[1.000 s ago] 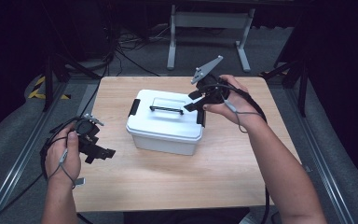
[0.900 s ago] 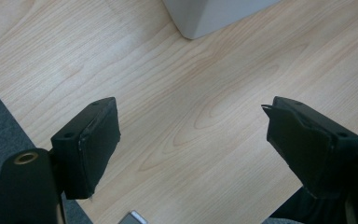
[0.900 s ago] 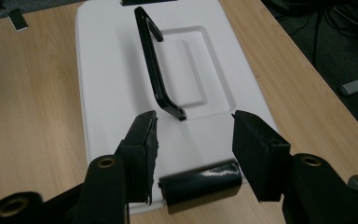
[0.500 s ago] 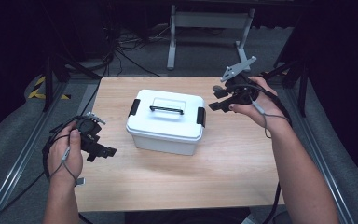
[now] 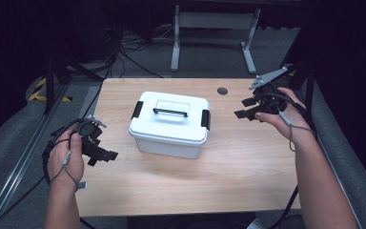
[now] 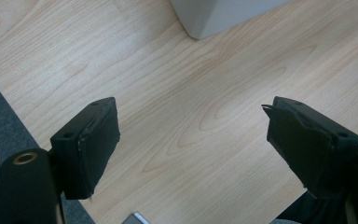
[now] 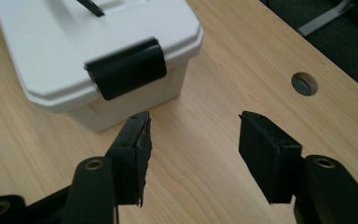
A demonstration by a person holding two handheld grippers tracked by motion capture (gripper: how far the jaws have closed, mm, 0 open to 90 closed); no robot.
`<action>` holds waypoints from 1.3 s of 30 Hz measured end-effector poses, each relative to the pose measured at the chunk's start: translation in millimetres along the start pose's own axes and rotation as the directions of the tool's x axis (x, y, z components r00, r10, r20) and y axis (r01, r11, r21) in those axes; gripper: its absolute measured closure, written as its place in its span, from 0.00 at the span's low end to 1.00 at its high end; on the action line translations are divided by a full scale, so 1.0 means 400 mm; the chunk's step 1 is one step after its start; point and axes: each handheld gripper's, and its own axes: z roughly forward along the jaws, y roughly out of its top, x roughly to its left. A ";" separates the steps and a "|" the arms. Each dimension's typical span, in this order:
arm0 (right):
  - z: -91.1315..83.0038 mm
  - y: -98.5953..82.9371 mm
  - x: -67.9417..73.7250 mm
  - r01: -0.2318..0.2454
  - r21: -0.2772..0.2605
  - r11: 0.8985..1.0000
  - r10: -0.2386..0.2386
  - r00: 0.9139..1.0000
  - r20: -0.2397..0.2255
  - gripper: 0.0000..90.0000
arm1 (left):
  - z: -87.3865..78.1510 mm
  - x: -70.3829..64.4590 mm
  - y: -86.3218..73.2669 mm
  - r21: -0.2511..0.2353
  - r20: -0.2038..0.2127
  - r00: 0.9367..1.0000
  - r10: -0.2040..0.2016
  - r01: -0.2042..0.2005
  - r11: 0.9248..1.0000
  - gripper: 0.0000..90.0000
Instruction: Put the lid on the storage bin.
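Jaws of the left gripper (image 6: 191, 140) spread wide over bare wood grain, nothing between them, a corner of the white box (image 6: 223, 16) just showing at the top of the left gripper view. Jaws of the right gripper (image 7: 193, 154) likewise parted and empty, aimed toward the box's near end, where a black latch (image 7: 126, 67) sits closed over the rim of the lid (image 7: 51, 42).

Seen from the high view: left gripper (image 5: 106, 155) held low in the left hand (image 5: 66, 160) near the table's left edge, well apart from the box; right gripper (image 5: 243, 108) held up in the right hand (image 5: 279, 117) toward the right edge, grey three-cornered plate (image 5: 268, 77) on top, also clear of the box. White box (image 5: 169, 125) standing upright near the middle of the wooden table (image 5: 248, 167), lid on, black handle (image 5: 170, 112) lying flat across the top, black latches at both short ends. Small round cable hole (image 5: 222, 90) in the tabletop behind the box, toward the right. Cables trailing from both grippers past the wrists. Metal frame legs (image 5: 213, 24) and loose cables on the dark floor beyond the table.
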 end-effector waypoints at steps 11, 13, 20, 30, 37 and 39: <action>0.044 -0.123 -0.030 -0.050 -0.014 0.999 0.050 0.998 0.025 0.49 | 0.008 0.005 -0.020 0.022 -0.006 1.000 -0.028 0.028 0.999 0.20; 0.067 -0.148 -0.036 -0.064 -0.019 0.998 0.064 0.998 0.011 0.49 | 0.009 0.004 -0.019 0.022 -0.005 1.000 -0.028 0.028 0.999 0.19; 0.129 -0.189 -0.039 -0.079 0.047 0.996 0.079 0.997 0.010 0.49 | 0.017 0.010 -0.015 0.031 0.000 1.000 -0.017 0.017 0.999 0.20; 0.196 -0.231 -0.037 -0.098 0.136 0.986 0.101 0.995 -0.016 0.49 | 0.021 0.018 -0.014 0.034 0.011 1.000 -0.016 0.015 0.999 0.20; 0.216 -0.260 -0.047 -0.117 0.172 0.978 0.121 0.993 -0.009 0.49 | 0.028 0.021 -0.011 0.040 0.018 1.000 -0.024 0.023 0.999 0.20; 0.219 -0.268 -0.050 -0.125 0.177 0.976 0.128 0.992 -0.009 0.49 | 0.030 0.024 -0.009 0.042 0.019 1.000 -0.017 0.016 0.999 0.20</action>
